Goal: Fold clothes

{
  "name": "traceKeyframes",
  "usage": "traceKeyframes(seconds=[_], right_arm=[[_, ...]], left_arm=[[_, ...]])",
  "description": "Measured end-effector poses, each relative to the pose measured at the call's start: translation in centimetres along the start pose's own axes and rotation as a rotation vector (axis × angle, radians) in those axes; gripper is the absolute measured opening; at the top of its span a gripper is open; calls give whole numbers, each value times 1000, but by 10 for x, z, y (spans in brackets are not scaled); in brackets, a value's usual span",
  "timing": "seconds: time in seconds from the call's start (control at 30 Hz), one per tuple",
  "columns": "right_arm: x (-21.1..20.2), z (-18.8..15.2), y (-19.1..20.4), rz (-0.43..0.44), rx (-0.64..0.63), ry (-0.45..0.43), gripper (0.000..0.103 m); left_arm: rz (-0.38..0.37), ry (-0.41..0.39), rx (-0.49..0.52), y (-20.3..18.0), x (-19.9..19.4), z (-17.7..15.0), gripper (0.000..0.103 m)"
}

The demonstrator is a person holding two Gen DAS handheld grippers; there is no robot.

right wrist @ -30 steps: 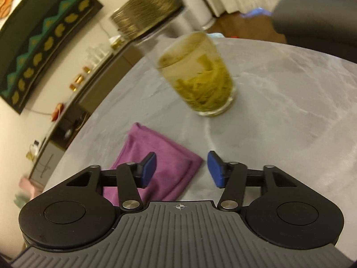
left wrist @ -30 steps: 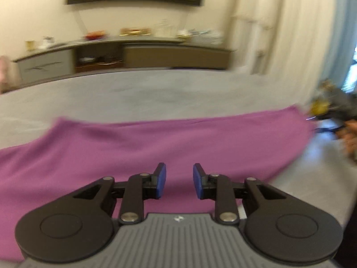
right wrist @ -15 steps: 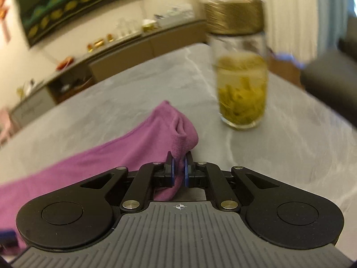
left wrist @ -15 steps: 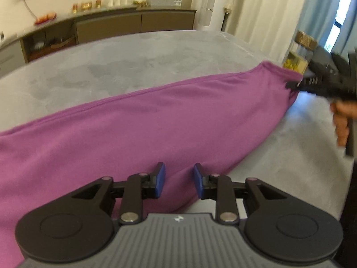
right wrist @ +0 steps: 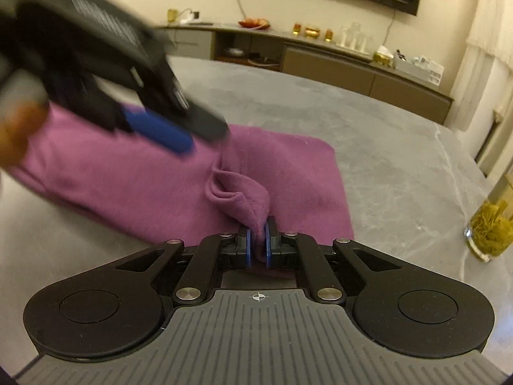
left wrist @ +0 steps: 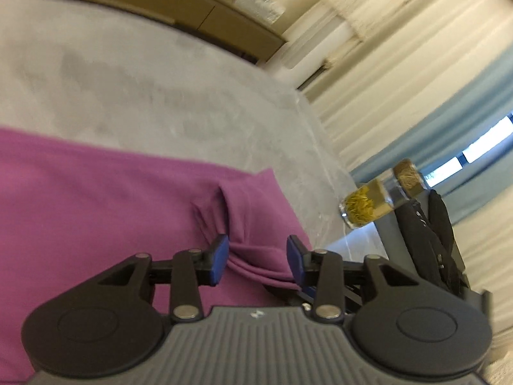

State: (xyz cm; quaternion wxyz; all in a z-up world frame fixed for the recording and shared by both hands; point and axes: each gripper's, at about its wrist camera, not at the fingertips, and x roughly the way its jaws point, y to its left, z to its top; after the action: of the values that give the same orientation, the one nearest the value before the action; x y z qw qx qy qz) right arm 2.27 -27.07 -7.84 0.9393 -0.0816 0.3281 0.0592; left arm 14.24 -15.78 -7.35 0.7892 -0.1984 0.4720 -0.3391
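Note:
A purple garment (left wrist: 105, 199) lies spread on the grey marble table (left wrist: 154, 96); it also shows in the right wrist view (right wrist: 134, 186). My right gripper (right wrist: 257, 246) is shut on a bunched fold of the garment's near corner and lifts it slightly. My left gripper (left wrist: 257, 258) is open, its blue pads either side of the same raised fold. In the right wrist view the left gripper (right wrist: 154, 128) hovers over the cloth at upper left, blurred.
A glass jar of yellow tea (right wrist: 490, 224) stands on the table to the right, also in the left wrist view (left wrist: 372, 203). A long sideboard (right wrist: 320, 61) with small items runs along the far wall. Curtains (left wrist: 416, 80) hang at right.
The left gripper has swung right to the garment's end, close beside the right gripper. The right gripper went from open to shut on the cloth corner and pulled it up.

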Motion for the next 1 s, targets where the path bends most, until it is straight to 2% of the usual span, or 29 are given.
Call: traceKeyframes(seconds=[0.07, 0.13, 0.2, 0.27, 0.3, 0.37, 0.5, 0.6, 0.67, 0.83, 0.9, 1.0], right_arm=[[-6, -2, 2, -8, -5, -25, 1], [-11, -3, 4, -3, -13, -51, 1], [-12, -3, 5, 20, -12, -62, 1], [-12, -3, 6, 47, -4, -61, 4], [-11, -3, 4, 68, 11, -50, 9], [-13, -2, -6, 122, 79, -28, 29], [-32, 0, -54, 242, 380, -98, 30], [-32, -6, -73, 249, 515, -91, 30], [-30, -9, -73, 211, 525, -53, 24], [-18, -11, -62, 98, 428, 52, 22], [-17, -9, -60, 86, 408, 61, 22], [-10, -2, -57, 74, 396, 70, 22]], left_arm=[[-33, -1, -28, -6, 11, -2, 41], [-7, -12, -16, -16, 17, -3, 40], [107, -29, 27, -22, 22, 0, 7], [231, -45, 73, -29, 27, 2, 5], [248, -43, 79, -28, 27, 2, 5], [265, -45, 88, -27, 25, 2, 5], [250, -90, 122, -30, 18, 6, 5], [280, -86, 155, -34, 20, 12, 6], [308, -79, 155, -34, 19, 8, 9], [329, -91, 68, -19, 14, -4, 24], [323, -82, 51, -12, 20, -4, 25], [292, -72, 115, -19, 32, 3, 24]])
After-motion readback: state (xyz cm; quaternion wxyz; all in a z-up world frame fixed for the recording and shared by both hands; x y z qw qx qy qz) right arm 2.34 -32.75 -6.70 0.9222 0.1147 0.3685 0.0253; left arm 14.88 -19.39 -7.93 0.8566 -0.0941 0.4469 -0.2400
